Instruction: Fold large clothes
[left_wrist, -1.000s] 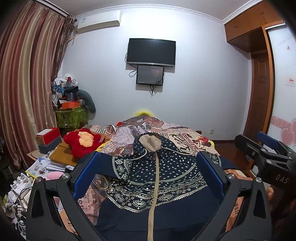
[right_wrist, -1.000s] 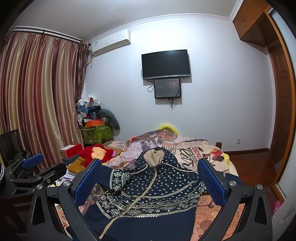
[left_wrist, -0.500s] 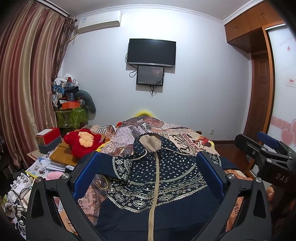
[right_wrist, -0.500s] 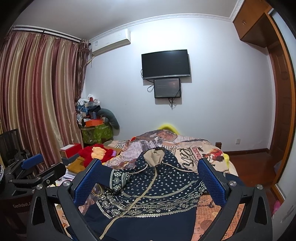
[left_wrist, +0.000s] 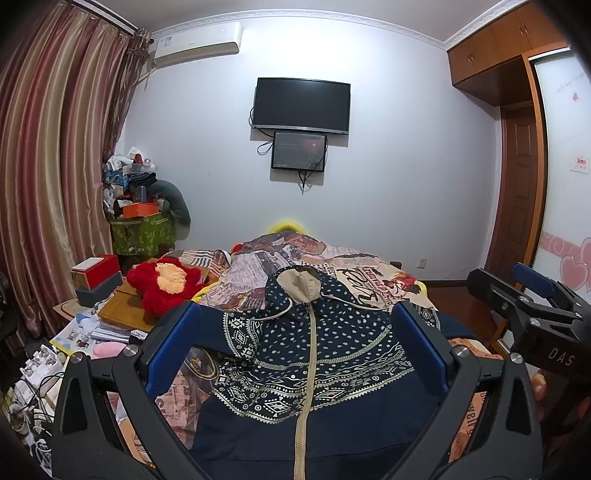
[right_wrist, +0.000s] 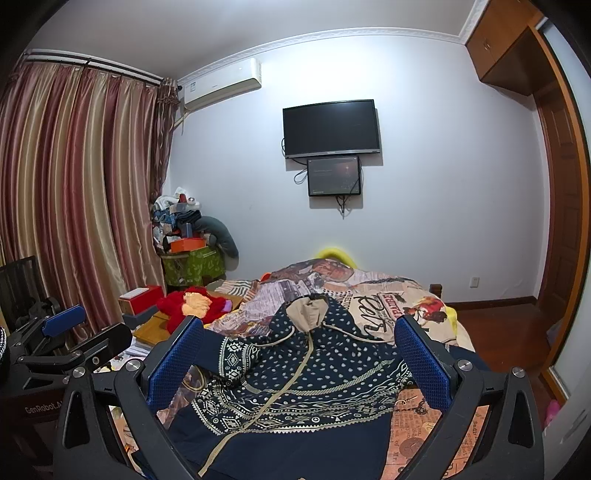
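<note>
1. Fingers (left_wrist: 173, 354) of left gripper (left_wrist: 295, 350) spread wide, holding nothing; right gripper (right_wrist: 299, 362) likewise wide and empty.
2. Hoodie (left_wrist: 314, 354) spread face up on bed (left_wrist: 373, 266), hood far, hem near.
3. Probably soft, limp, fairly heavy knit; likely to sag and drag.
4. Best pinched at shoulder seam and hem corner.
5. Navy, cream pattern, tan zip (left_wrist: 310, 347).

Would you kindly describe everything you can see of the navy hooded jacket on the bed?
The navy hooded jacket lies spread front-up on the printed bedspread, hood toward the far wall. Soft-looking fabric with cream dots above, geometric bands across the chest, plain navy below. It has a tan hood lining, drawcords and a closed tan zipper. No tongs touch it.
</note>
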